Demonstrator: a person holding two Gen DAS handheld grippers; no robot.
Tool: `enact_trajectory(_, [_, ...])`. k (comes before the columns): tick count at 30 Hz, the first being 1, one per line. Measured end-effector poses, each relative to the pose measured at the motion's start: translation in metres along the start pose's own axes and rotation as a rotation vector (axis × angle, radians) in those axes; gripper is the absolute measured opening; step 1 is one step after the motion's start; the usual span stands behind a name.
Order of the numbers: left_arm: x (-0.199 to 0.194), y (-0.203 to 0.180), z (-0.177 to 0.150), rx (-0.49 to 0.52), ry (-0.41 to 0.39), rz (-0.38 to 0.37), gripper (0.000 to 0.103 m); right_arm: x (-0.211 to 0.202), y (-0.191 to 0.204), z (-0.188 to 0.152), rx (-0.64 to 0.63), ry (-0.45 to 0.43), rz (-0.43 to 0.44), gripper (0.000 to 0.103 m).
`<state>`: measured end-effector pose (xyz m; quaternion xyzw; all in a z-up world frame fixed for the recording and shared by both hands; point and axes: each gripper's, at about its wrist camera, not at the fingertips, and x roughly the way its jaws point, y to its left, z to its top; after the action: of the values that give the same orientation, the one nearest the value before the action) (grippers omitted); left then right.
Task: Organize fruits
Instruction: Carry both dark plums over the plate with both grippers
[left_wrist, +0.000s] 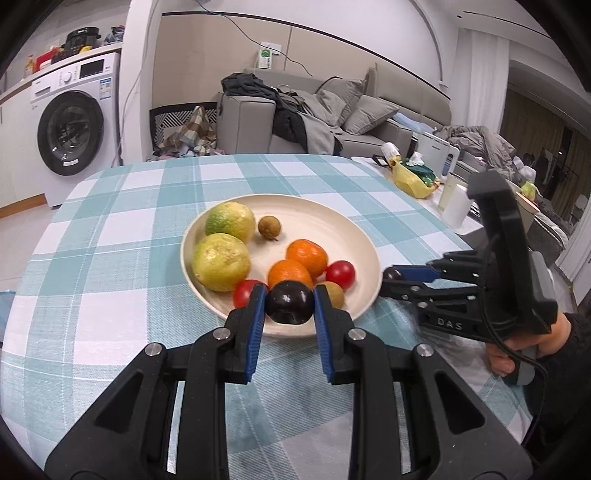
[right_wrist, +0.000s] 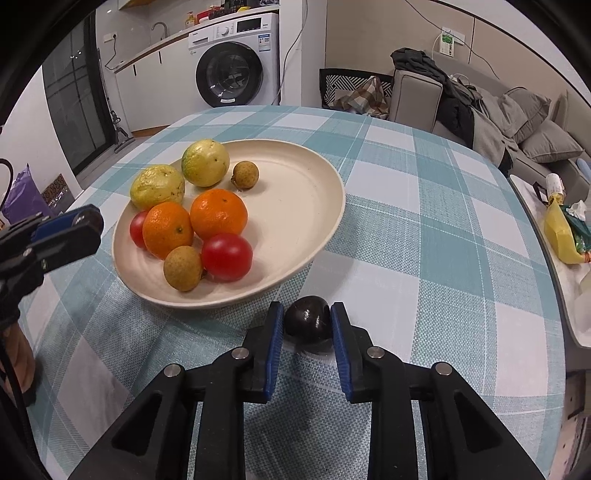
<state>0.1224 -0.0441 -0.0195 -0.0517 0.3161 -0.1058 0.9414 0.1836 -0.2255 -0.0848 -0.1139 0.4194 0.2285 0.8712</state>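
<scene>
Two dark plums are gripped, one in each hand-held gripper. My desk (right_wrist: 424, 184) wears a teal checked cloth, and the cream plate (right_wrist: 295, 192) on it holds guavas, oranges, tomatoes and longans. My left hand-held gripper (left_wrist: 290, 301) clamps its plum (left_wrist: 289, 301) over the plate's near rim. My right hand-held gripper (right_wrist: 307, 321) pinches the other plum (right_wrist: 308, 322) on the cloth just beside the plate.

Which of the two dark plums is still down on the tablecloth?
The plum in the right gripper, resting on the checked tablecloth outside the plate. The left gripper's plum is lifted.
</scene>
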Motion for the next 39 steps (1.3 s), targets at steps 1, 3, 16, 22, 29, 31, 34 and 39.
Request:
enact_trajectory(1, [0.0, 0.002, 0.001, -0.006, -0.001, 0.002, 0.023, 0.0, 0.0, 0.0, 0.0, -0.001, -0.001, 0.025])
enact_trajectory(3, [0.001, 0.005, 0.002, -0.015, -0.003, 0.007, 0.023, -0.001, 0.0, -0.001, 0.003, -0.001, 0.001, 0.025])
enact_trajectory(16, [0.001, 0.007, 0.007, -0.012, -0.024, 0.035, 0.023, -0.023, -0.002, 0.0, 0.012, -0.08, 0.012, 0.025])
enact_trajectory(22, [0.002, 0.002, 0.011, 0.01, -0.036, 0.054, 0.023, -0.041, 0.001, 0.005, 0.016, -0.164, 0.028, 0.025])
enact_trajectory(29, [0.0, 0.002, 0.019, 0.013, -0.059, 0.068, 0.023, -0.056, 0.006, 0.009, 0.033, -0.261, 0.06, 0.025])
enact_trajectory(31, [-0.001, 0.002, 0.022, 0.014, -0.068, 0.071, 0.023, -0.056, 0.008, 0.011, 0.036, -0.272, 0.074, 0.025])
enact_trajectory(34, [0.001, 0.002, 0.025, 0.018, -0.073, 0.075, 0.023, -0.054, 0.012, 0.014, 0.032, -0.287, 0.076, 0.025])
enact_trajectory(39, [0.007, 0.005, 0.029, 0.012, -0.082, 0.084, 0.023, -0.048, 0.018, 0.017, 0.04, -0.302, 0.098, 0.025])
